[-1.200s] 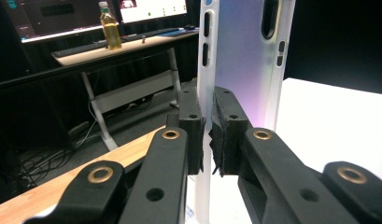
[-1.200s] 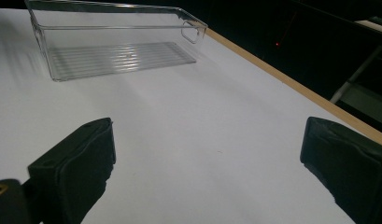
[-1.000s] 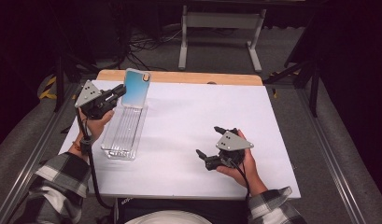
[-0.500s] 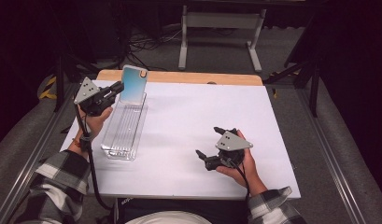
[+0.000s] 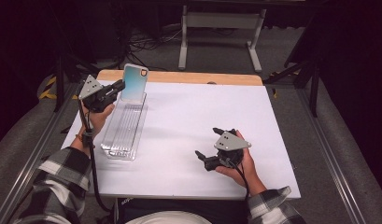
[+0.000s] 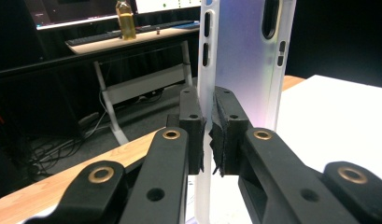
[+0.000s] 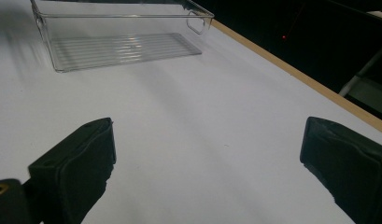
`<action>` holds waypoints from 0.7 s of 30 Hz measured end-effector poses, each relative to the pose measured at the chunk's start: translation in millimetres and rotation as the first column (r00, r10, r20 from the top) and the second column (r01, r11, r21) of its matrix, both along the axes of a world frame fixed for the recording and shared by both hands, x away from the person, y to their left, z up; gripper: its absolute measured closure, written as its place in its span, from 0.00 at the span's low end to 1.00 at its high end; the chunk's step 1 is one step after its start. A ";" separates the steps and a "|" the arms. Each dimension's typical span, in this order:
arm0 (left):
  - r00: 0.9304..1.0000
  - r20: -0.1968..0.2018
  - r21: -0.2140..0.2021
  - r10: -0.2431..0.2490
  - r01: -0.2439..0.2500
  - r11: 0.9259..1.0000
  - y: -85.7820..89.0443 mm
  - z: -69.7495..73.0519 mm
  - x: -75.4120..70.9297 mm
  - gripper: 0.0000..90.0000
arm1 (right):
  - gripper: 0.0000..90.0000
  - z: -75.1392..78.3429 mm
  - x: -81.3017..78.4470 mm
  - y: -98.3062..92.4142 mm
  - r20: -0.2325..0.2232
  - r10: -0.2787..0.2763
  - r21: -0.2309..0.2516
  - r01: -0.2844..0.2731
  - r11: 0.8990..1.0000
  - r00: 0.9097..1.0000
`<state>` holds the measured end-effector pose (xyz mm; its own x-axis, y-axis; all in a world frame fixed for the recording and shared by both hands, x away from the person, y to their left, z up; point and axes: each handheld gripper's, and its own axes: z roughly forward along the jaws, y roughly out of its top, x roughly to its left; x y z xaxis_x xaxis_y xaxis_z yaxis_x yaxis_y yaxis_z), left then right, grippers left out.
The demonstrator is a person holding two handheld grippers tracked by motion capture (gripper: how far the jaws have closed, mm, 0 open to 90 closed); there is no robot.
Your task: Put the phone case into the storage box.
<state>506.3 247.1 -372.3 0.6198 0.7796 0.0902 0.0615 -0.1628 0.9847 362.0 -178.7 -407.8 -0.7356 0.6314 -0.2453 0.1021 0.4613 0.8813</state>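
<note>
A: What's the setting?

B: A dark room, grey floor. The table (image 5: 254, 107) has a white top with a wooden strip along the far edge. Beyond it stands a desk (image 6: 128, 42) on pale legs, with cables on the floor beneath.

A: Anything hard to read?

B: What sits on that desk: a yellowish bottle (image 6: 125, 19) and lit screens, cut off at the top. The case (image 5: 134, 82) is cut off too in the left gripper view, both ends out of frame.

A: And on the table?

B: A clear tray (image 5: 125, 126) lies lengthwise at the left, ribbed floor bare. The case stands upright above its far end, pinched along one edge by the left gripper (image 5: 117, 87), pads squeezed onto the rim. Whether the case touches the tray, I can't tell.

A: The other hand?

B: The right gripper (image 5: 208, 148) rests low near the front edge, well apart from the tray, jaws spread wide over bare white surface.
</note>
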 end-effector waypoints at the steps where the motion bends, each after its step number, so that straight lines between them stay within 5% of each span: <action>1: 1.000 -0.003 0.002 -0.001 0.001 1.000 0.1 -1.7 2.2 0.93 | 0.04 -0.4 0.2 0.0 -0.002 0.001 -0.001 -0.001 1.000 1.000; 21: 0.997 -0.069 -0.001 0.040 -0.040 0.999 4.2 -23.5 39.7 0.93 | 0.04 -6.2 6.4 1.2 -0.054 0.009 0.006 -0.008 1.000 0.999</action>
<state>546.0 251.3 -395.7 0.5929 0.8039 0.0467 0.1353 -0.1566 0.9784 368.4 -177.5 -414.1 -0.7530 0.6262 -0.2019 0.1453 0.4576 0.8772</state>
